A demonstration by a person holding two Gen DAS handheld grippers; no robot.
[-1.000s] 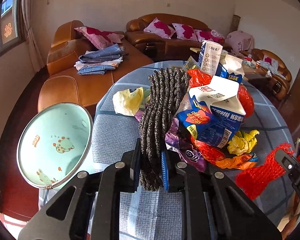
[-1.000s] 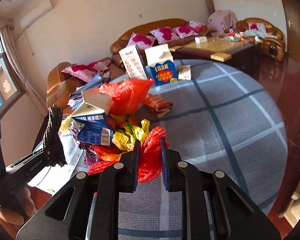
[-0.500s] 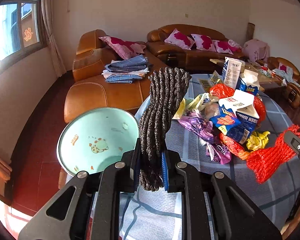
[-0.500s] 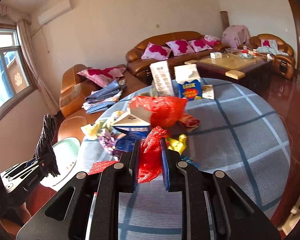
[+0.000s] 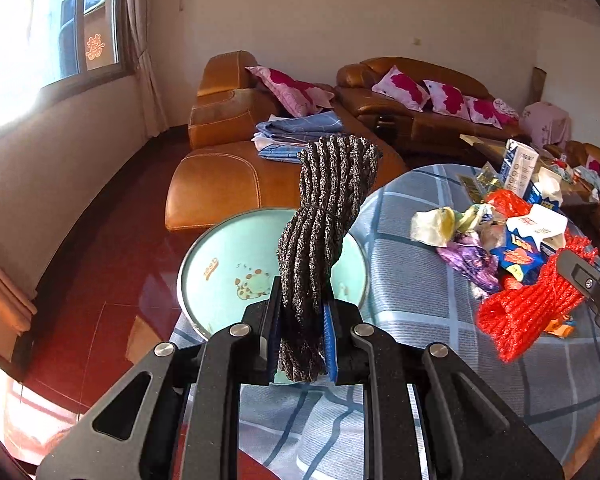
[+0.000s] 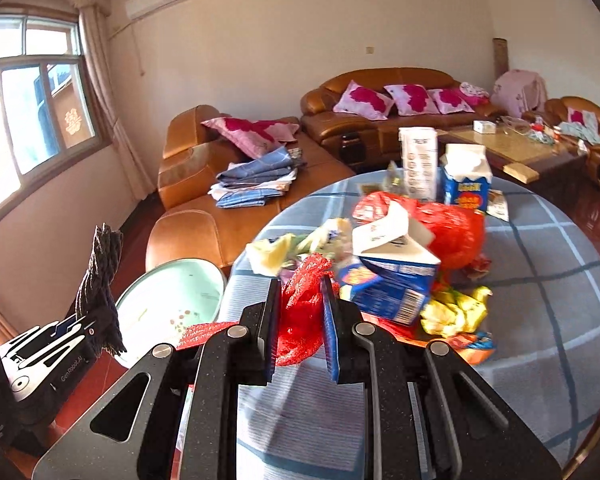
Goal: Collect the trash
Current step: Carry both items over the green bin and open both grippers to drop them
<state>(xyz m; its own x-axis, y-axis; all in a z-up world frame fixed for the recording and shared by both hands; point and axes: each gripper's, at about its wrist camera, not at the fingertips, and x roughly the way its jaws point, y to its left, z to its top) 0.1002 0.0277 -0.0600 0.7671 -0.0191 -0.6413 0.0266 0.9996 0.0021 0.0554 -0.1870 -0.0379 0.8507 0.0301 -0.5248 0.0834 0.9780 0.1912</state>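
The casing of the left hand-held gripper (image 6: 100, 330), at the lower left of the right wrist view, carries the white word "GenRobot.AI". A red paper cutout of the Chinese double-happiness sign is stuck on the window pane (image 5: 96, 46) at the upper left of the left wrist view. The blue carton (image 6: 466, 184) standing at the far side of the bench has a yellow word that looks like "LOOK", too blurred to be sure. The print on the tall white carton (image 6: 419, 162) beside it and on the tipped blue carton (image 6: 392, 280) in the pile cannot be read.
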